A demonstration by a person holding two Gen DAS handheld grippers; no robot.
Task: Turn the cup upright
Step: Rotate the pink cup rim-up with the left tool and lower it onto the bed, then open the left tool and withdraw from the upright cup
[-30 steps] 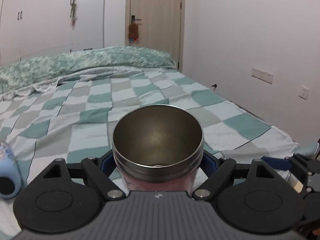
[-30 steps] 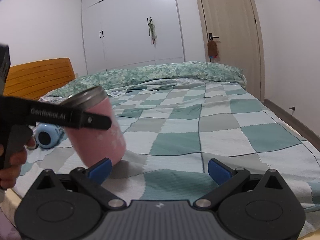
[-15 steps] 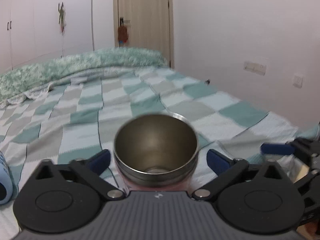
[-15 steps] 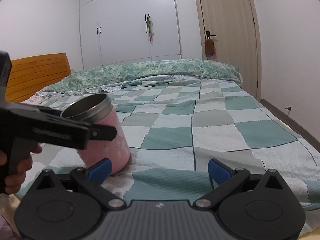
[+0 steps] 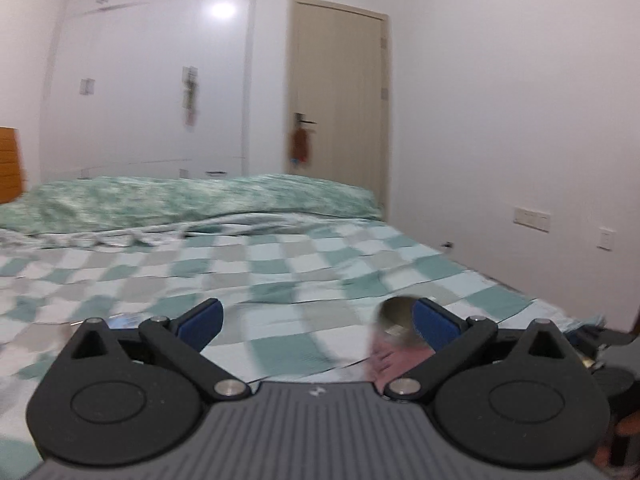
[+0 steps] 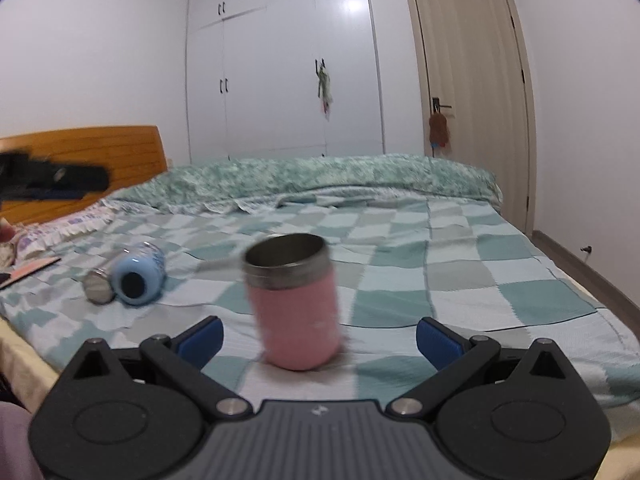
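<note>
The pink cup [image 6: 295, 304] with a steel rim stands upright, mouth up, on the checkered bedspread [image 6: 460, 280], a little ahead of my open, empty right gripper [image 6: 318, 334]. In the left wrist view the cup [image 5: 394, 334] shows partly behind the right blue fingertip [image 5: 434, 328], blurred. My left gripper [image 5: 316, 322] is open and holds nothing; the cup is off to its right. The left gripper also shows in the right wrist view [image 6: 52, 180], raised at the far left.
A light blue cup [image 6: 138, 274] lies on its side on the bed at the left, with a steel lid [image 6: 97, 287] beside it. A green quilt [image 6: 320, 176] lies along the back. A wooden headboard [image 6: 100, 160] stands at the left, a door [image 6: 472, 92] at the right.
My left gripper opened, let go of the pink cup and pulled up and to the left. The cup now stands alone on the bed. The right gripper stayed open.
</note>
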